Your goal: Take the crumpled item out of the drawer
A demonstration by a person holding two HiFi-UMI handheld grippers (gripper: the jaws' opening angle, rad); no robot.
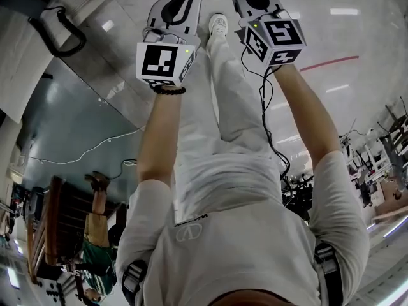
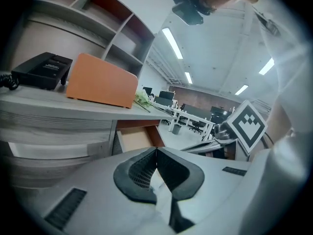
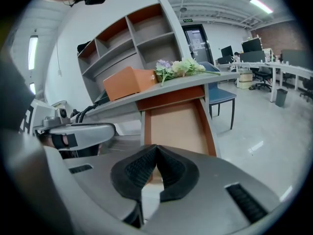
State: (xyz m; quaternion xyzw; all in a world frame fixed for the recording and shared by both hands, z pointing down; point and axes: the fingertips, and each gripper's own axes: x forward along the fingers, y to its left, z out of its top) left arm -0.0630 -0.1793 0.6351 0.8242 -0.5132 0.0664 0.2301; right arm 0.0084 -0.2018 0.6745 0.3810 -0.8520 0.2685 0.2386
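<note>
Closed tip to tip on nothing at both left gripper (image 2: 156, 152) and right gripper (image 3: 156, 148), with the open drawer (image 3: 176, 124) partly hidden behind the right jaws.

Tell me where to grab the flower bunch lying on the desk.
Take the flowers by the thin stems poking out right of the blooms, coming from above and closing across them: the bunch lies flat on the desk, and the blooms would likely crush.
</note>
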